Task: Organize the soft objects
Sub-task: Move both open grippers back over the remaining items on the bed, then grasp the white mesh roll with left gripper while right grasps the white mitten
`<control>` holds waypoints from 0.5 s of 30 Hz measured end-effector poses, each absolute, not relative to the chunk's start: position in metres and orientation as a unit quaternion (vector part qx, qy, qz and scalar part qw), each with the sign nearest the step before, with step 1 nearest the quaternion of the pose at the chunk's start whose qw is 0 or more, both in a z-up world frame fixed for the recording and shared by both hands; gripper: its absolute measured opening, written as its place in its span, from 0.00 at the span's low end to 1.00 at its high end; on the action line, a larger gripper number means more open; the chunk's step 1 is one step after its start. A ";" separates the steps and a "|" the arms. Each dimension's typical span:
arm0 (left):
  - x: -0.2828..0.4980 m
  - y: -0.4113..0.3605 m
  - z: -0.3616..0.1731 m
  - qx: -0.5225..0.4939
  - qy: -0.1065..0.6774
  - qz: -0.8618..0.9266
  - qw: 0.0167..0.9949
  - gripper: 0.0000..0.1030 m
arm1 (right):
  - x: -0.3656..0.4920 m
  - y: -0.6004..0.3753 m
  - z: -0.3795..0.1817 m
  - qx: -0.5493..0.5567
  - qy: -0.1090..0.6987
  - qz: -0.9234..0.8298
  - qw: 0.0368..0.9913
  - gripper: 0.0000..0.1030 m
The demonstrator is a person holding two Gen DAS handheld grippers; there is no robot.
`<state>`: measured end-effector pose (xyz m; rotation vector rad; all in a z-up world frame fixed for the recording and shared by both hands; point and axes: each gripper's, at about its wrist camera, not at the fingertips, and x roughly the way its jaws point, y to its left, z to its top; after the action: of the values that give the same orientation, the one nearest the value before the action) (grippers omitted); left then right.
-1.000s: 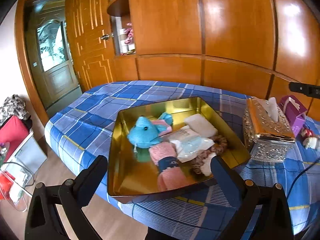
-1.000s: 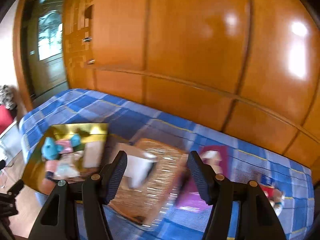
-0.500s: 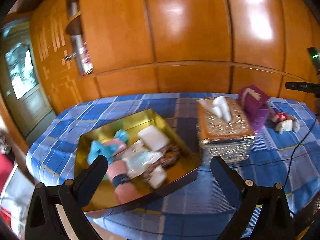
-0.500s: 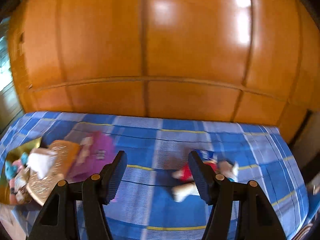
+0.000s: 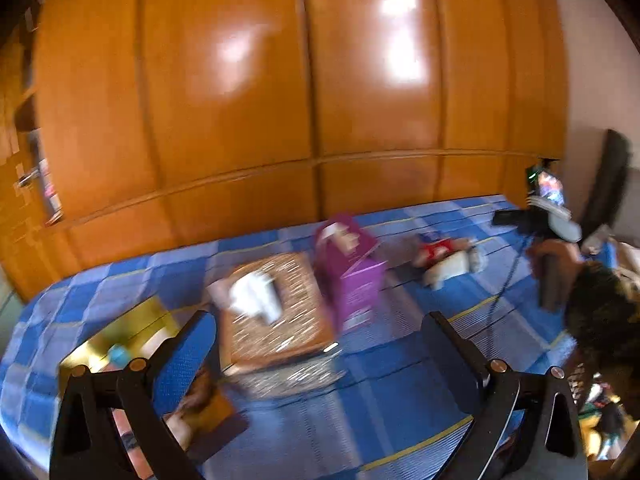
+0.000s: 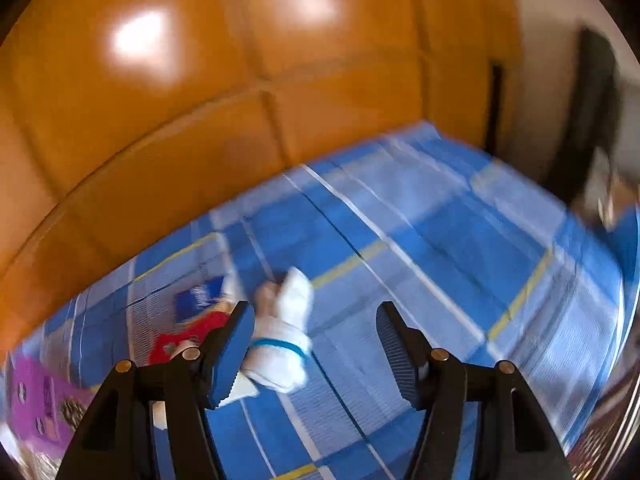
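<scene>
A white and red plush toy [image 6: 282, 342] lies on the blue checked bedspread [image 6: 420, 248], just ahead of my right gripper [image 6: 314, 346], whose jaws stand open with the toy beside the left finger and nothing gripped. In the left wrist view the same plush toy [image 5: 448, 260] lies far to the right. My left gripper [image 5: 320, 356] is open and empty above the bedspread [image 5: 380, 400]. A gold tray [image 5: 120, 330] with soft items sits at the lower left, partly hidden by the left finger. Both views are blurred.
An ornate tissue box [image 5: 274, 308] and a purple box [image 5: 350, 270] stand between tray and toy. The purple box [image 6: 36, 404] shows at the right view's lower left. A wooden wardrobe [image 5: 280, 100] backs the bed. A black cable [image 5: 508, 280] crosses the right side.
Both views have swung to the right along the bed. The tray slid to the left edge of the left view. The plush toy has come close in front of the right gripper.
</scene>
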<state>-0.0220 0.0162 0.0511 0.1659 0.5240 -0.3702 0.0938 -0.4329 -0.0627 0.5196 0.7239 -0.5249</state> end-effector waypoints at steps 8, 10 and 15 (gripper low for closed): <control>0.016 -0.075 0.053 0.114 0.257 -0.264 0.923 1.00 | 0.085 -0.452 -0.072 0.326 0.347 -0.233 0.848 0.62; 0.027 -0.098 0.048 0.129 0.280 -0.281 0.909 1.00 | 0.086 -0.453 -0.073 0.335 0.347 -0.223 0.847 0.62; 0.050 -0.160 0.022 0.190 0.286 -0.289 0.894 1.00 | 0.087 -0.454 -0.077 0.353 0.350 -0.207 0.843 0.62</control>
<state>0.0498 -0.1597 0.0220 0.3937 0.5936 -0.5985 0.0870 -0.4539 -0.0766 0.7454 0.7382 -0.4376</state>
